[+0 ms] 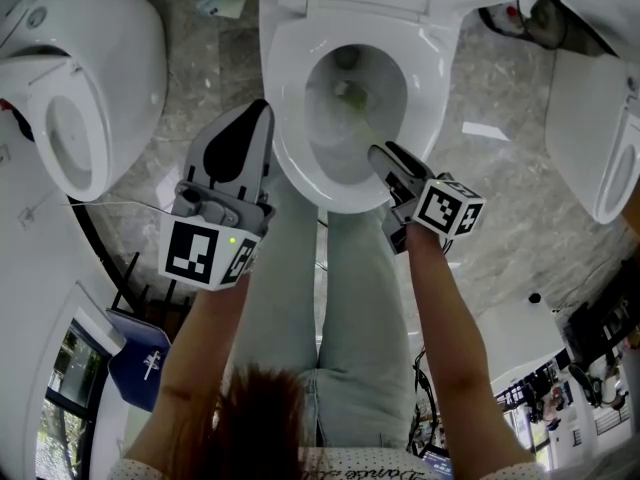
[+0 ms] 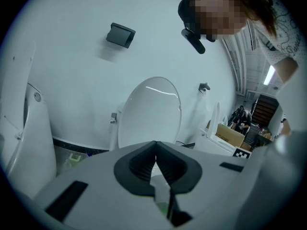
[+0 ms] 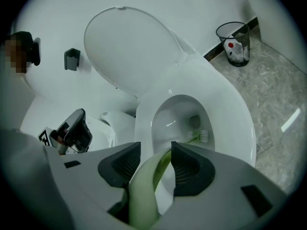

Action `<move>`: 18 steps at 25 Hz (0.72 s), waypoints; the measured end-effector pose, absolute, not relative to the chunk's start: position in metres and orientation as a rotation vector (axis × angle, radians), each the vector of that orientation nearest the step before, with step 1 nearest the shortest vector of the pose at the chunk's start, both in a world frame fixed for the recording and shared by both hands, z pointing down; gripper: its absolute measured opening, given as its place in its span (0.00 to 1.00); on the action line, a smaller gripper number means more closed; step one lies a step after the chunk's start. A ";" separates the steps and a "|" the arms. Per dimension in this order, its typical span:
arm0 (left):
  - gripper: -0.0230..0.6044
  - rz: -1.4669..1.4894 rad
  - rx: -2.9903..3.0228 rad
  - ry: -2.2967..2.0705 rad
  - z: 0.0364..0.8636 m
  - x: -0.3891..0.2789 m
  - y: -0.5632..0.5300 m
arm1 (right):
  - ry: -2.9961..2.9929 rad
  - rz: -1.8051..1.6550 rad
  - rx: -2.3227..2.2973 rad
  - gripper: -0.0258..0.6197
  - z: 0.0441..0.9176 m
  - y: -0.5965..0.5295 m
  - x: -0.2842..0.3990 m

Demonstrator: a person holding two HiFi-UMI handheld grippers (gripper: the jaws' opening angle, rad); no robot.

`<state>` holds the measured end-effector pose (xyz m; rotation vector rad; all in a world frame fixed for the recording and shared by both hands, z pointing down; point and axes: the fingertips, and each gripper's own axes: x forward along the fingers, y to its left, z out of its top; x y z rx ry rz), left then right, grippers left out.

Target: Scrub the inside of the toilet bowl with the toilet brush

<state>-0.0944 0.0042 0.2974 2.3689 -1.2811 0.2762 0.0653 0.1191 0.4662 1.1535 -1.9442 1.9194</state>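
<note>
Though the right claw (image 3: 156,150) grips the toilet brush (image 3: 141,195), bristles (image 3: 202,136) seem blurred.

The toilet brush (image 3: 163,162) reaches into the toilet bowl (image 3: 231,113), wastebasket (image 3: 233,43) behind at right.

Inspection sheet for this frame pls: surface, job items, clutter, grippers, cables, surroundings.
Surface: grey marbled floor, no spill visible.
Job's things: toilet bowl open, lid raised; green toilet brush with its head down inside the bowl.
Clutter: wire waste bin with rubbish in it; white paper lying on the floor.
Grippers: right gripper shut on the brush handle; left gripper shut, empty, beside the bowl's outside.
Cables: thin white cable, probably, on the floor at left.
Surroundings: other white toilets on both sides; dark holder on the white wall.
</note>
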 end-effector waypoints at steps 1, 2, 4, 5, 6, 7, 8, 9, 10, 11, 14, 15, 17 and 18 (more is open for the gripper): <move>0.04 0.275 2.371 -1.282 0.297 -0.095 0.005 | -1.949 1.895 1.165 0.33 0.465 0.117 0.066; 0.04 0.274 2.372 -1.283 0.296 -0.095 0.005 | -1.956 1.861 1.171 0.33 0.464 0.116 0.067; 0.04 0.271 2.376 -1.287 0.294 -0.096 0.005 | -1.968 1.797 1.181 0.33 0.463 0.113 0.069; 0.04 0.270 2.377 -1.289 0.293 -0.097 0.005 | -1.970 1.785 1.190 0.33 0.462 0.112 0.070; 0.04 0.270 2.376 -1.292 0.292 -0.098 0.006 | -1.970 1.784 1.200 0.33 0.462 0.111 0.071; 0.04 0.269 2.375 -1.296 0.291 -0.100 0.006 | -1.970 1.788 1.209 0.33 0.461 0.110 0.072; 0.04 0.268 2.374 -1.300 0.290 -0.101 0.007 | -1.971 1.789 1.217 0.33 0.461 0.109 0.073; 0.04 0.266 2.373 -1.303 0.288 -0.102 0.008 | -1.975 1.784 1.223 0.33 0.460 0.108 0.074; 0.04 0.264 2.373 -1.305 0.287 -0.103 0.008 | -1.981 1.774 1.229 0.33 0.459 0.106 0.075; 0.04 0.262 2.374 -1.306 0.287 -0.103 0.009 | -1.990 1.760 1.235 0.33 0.458 0.104 0.076; 0.04 0.257 2.379 -1.303 0.286 -0.103 0.010 | -2.021 1.721 1.255 0.33 0.455 0.096 0.080; 0.04 0.256 2.378 -1.301 0.286 -0.103 0.011 | -2.029 1.711 1.260 0.33 0.455 0.092 0.081; 0.04 0.256 2.375 -1.297 0.288 -0.103 0.012 | -2.047 1.683 1.263 0.33 0.454 0.085 0.082; 0.04 0.258 2.374 -1.293 0.289 -0.104 0.013 | -2.058 1.665 1.263 0.33 0.453 0.081 0.082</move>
